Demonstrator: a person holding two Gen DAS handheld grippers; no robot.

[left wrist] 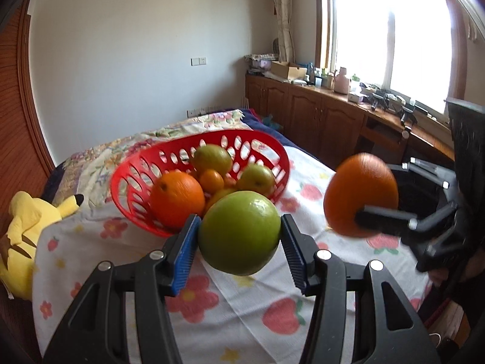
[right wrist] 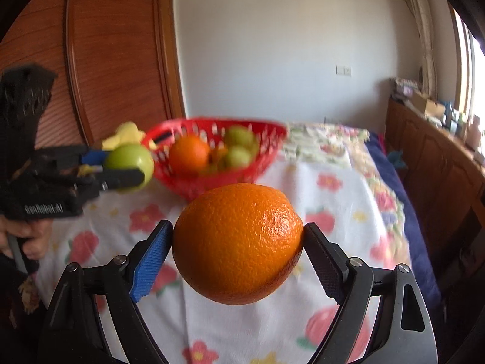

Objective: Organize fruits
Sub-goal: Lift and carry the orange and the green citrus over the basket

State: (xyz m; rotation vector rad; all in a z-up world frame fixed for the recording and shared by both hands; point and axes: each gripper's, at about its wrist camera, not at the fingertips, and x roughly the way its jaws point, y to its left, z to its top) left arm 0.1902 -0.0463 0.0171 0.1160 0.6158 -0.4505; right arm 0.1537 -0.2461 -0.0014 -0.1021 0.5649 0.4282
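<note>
My left gripper is shut on a large green fruit and holds it above the bed, just in front of the red basket. The basket holds an orange, a small orange fruit and green fruits. My right gripper is shut on a big orange, in the air to the right of the basket. The right gripper with its orange shows in the left wrist view; the left gripper with the green fruit shows in the right wrist view.
The basket stands on a bed with a white flowered sheet. A yellow plush toy lies at the bed's left edge beside a wooden wardrobe. Wooden cabinets with clutter run along the window on the right.
</note>
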